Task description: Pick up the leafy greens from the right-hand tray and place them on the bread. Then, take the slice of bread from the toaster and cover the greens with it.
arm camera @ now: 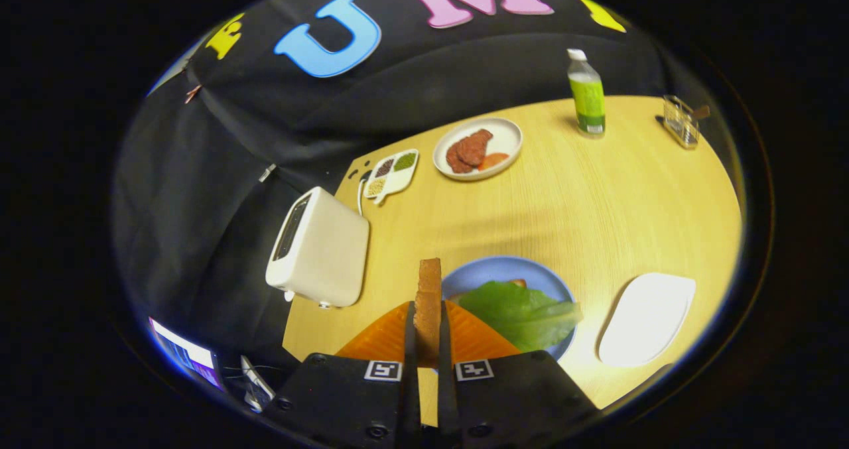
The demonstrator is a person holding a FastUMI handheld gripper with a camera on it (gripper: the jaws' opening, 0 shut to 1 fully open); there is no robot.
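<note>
We have the slice of bread (429, 303) pinched on edge between the two fingers of the gripper (428, 343) at the lower middle of the frame, standing upright with its crust showing. The jaws are nearly closed, parted only by the slice's thickness, and both press on its flat faces. We judge toast like this to be light and fairly stiff, but crumbly, so a firm squeeze could crack it; gripping across the faces near one edge, as we do, looks sound.

Just right of the fingers sits the blue plate (484, 273), with the leafy greens (521, 310) already spread on it; a bit of red pokes out at their far edge, and whatever bread lies under them is hidden. The greens look soft and floppy. The toaster (318, 250) stands at left of centre, its slot dark. The white tray (647, 320) lies at lower right, bare.
</note>
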